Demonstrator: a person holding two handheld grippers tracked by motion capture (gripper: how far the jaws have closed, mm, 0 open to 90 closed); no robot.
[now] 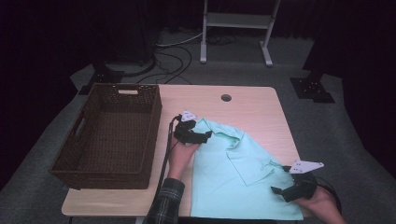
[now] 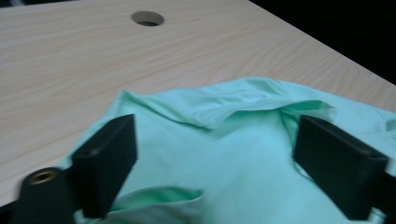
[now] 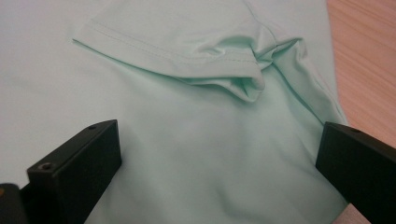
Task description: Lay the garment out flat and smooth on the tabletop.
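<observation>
Mint shirt (image 1: 238, 172) lies partly folded on the worktop (image 1: 252, 100), centre-right of frame, basket (image 1: 109, 135) to its left. Our left gripper (image 1: 198, 133) sits at the shirt's upper-left edge w/ jaws spread, nothing pinched; right gripper (image 1: 285, 191), lower right, likewise spread over cloth. Next fold: we'd pinch hems only, lift low, keep edges aligned.

Mint-green shirt (image 3: 187, 140) on wooden table (image 3: 364, 56), folded sleeve (image 3: 177, 51), claw (image 3: 217, 163) jaws apart
</observation>
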